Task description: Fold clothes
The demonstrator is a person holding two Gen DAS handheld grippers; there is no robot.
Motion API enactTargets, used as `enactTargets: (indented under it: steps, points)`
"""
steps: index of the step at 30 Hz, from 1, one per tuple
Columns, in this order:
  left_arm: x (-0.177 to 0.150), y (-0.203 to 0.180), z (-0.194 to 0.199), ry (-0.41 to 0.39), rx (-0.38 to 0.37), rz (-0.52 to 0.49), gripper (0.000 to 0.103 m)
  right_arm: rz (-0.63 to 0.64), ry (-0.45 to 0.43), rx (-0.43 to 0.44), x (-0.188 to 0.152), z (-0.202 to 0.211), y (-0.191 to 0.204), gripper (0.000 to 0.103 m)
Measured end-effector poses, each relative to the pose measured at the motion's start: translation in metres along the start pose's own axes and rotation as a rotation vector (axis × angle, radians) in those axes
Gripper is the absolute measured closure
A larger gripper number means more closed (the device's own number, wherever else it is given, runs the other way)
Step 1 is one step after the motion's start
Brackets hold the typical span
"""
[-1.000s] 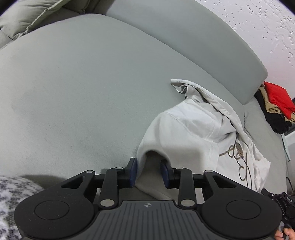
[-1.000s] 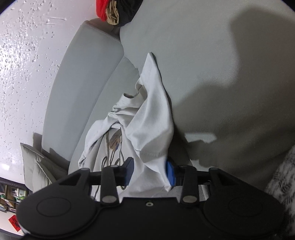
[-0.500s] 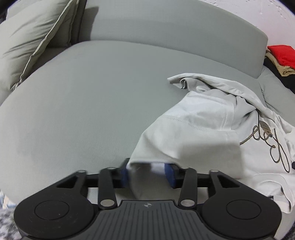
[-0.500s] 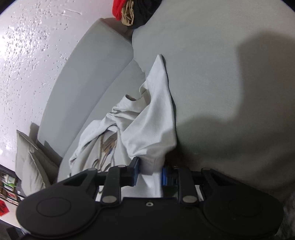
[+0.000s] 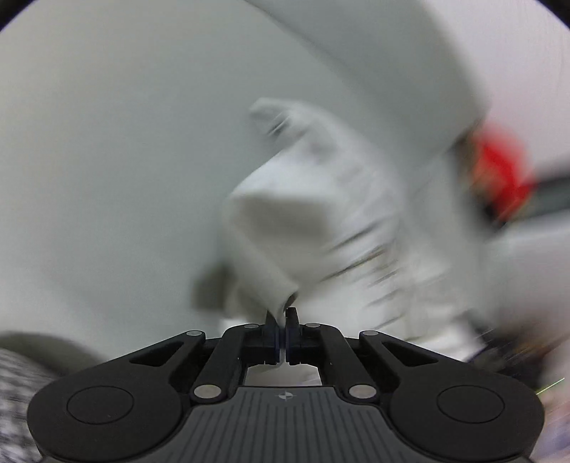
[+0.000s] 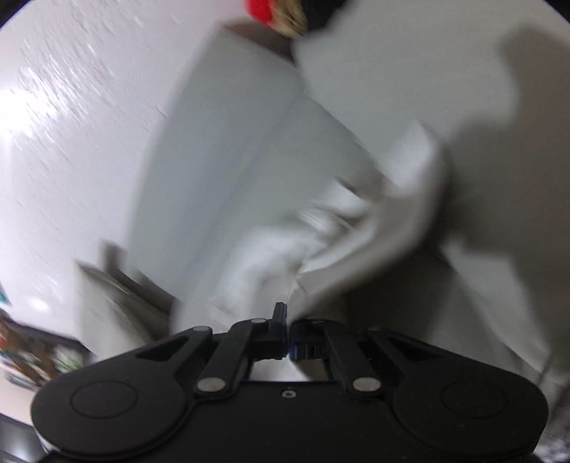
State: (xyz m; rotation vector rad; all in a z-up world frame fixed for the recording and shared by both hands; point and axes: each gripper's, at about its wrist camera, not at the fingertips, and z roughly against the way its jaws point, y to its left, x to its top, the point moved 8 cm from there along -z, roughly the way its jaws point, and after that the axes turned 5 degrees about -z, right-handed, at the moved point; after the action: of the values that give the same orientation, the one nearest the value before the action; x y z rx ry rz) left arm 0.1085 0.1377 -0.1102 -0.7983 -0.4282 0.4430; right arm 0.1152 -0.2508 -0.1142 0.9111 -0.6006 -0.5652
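Observation:
A white shirt point(image 5: 320, 220) with a dark printed script lies crumpled on the grey sofa seat point(image 5: 107, 160); both views are blurred by motion. My left gripper point(image 5: 284, 315) is shut on an edge of the shirt, cloth pinched between its pads. In the right wrist view the same white shirt point(image 6: 320, 245) rises from my right gripper point(image 6: 288, 320), which is shut on another part of its edge. The cloth stretches away from both grippers toward the sofa back.
A pile of red, tan and black clothes point(image 5: 498, 178) sits at the far end of the sofa, also seen as the red pile point(image 6: 270, 12) in the right view. A grey cushion point(image 6: 117, 295) leans at the left. A patterned blanket point(image 5: 17, 391) lies at the near edge.
Both grippers were open around the shirt's edge and have shut on it. Both views have swung sharply, and the shirt is being pulled up from the seat.

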Motion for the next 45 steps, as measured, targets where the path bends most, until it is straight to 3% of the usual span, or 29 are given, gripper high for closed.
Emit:
enactTargets:
  steps: [3,5,6,8,11,12,14,16,20,22,25,29,32,37,39,42,45]
  points:
    - [0.042,-0.046,0.072,-0.230,-0.275,0.070,0.103,-0.018,-0.078,0.145,0.042,0.019,0.073,0.101]
    - [0.058,-0.074,0.124,-0.372,-0.412,0.075,0.103,0.039,-0.177,0.277,0.065,0.065,0.132,0.101]
    - [0.059,-0.084,0.145,-0.424,-0.436,0.058,0.103,0.074,-0.229,0.334,0.070,0.091,0.155,0.101]
    - [0.051,-0.095,0.163,-0.454,-0.427,0.055,0.103,0.140,-0.329,0.421,0.073,0.140,0.191,0.101]
    - [0.029,-0.094,0.151,-0.357,-0.369,0.117,0.103,0.186,-0.389,0.387,0.064,0.171,0.202,0.101]
    - [0.023,-0.095,0.152,-0.354,-0.389,0.132,0.103,0.186,-0.386,0.354,0.059,0.174,0.200,0.101]
    - [0.013,-0.106,0.169,-0.406,-0.456,0.123,0.103,0.145,-0.368,0.354,0.055,0.189,0.194,0.101]
    - [0.005,-0.129,0.201,-0.485,-0.572,0.076,0.103,0.105,-0.359,0.393,0.052,0.210,0.192,0.101]
    - [-0.019,-0.182,0.279,-0.687,-0.725,-0.107,0.103,0.216,-0.511,0.530,0.048,0.299,0.239,0.101]
    - [-0.033,-0.204,0.301,-0.752,-0.682,-0.204,0.103,0.285,-0.579,0.596,0.041,0.342,0.262,0.101]
    - [-0.047,-0.224,0.306,-0.753,-0.667,-0.269,0.103,0.374,-0.636,0.644,0.026,0.379,0.282,0.101]
    - [-0.039,-0.222,0.313,-0.773,-0.617,-0.311,0.103,0.415,-0.663,0.638,0.026,0.380,0.288,0.101]
    - [0.015,-0.209,0.281,-0.737,-0.500,-0.267,0.103,0.399,-0.626,0.574,0.049,0.335,0.285,0.101]
    - [0.108,-0.166,0.179,-0.564,-0.222,-0.141,0.103,0.304,-0.483,0.302,0.107,0.184,0.262,0.101]
    - [0.136,-0.163,0.153,-0.553,-0.152,-0.139,0.103,0.267,-0.427,0.196,0.129,0.126,0.253,0.101]
    - [0.154,-0.203,0.173,-0.663,-0.171,-0.286,0.103,0.298,-0.438,0.136,0.152,0.086,0.264,0.101]
    - [0.151,-0.240,0.204,-0.778,-0.219,-0.422,0.103,0.374,-0.529,0.214,0.168,0.109,0.295,0.101]
